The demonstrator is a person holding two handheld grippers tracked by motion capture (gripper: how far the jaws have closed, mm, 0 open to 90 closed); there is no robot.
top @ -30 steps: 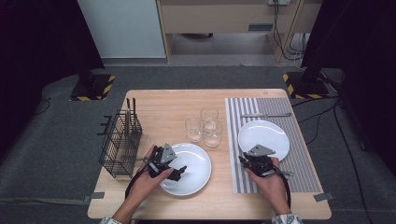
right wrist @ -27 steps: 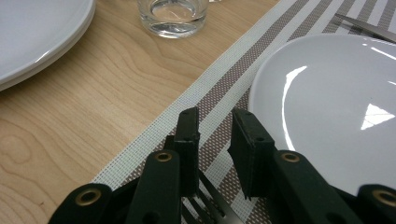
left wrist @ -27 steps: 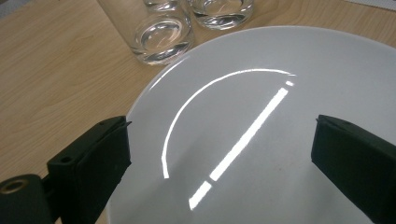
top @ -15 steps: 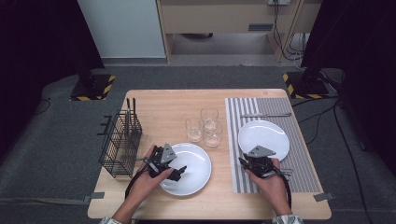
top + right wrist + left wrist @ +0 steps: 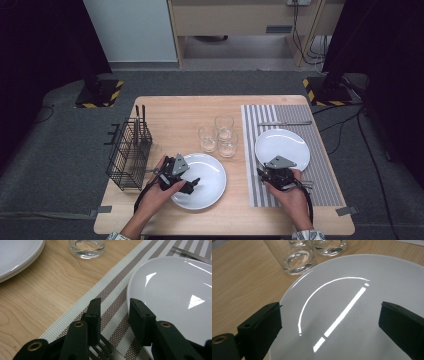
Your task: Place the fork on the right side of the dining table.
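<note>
1. While the left gripper (image 5: 192, 184) hovers wide open, its jaws straddle the round white ceramic plate (image 5: 210, 175) near the wooden tabletop's (image 5: 185, 112) front edge.
2. Right gripper (image 5: 264, 174), jaws narrowly parted around nothing, sits at the striped woven placemat's (image 5: 325, 177) front-left corner, over a steel fork (image 5: 107, 350), touching the second white plate's (image 5: 285, 145) rim.

Wire basket (image 5: 129, 152); three glasses (image 5: 220, 135); knife (image 5: 285, 123)
</note>
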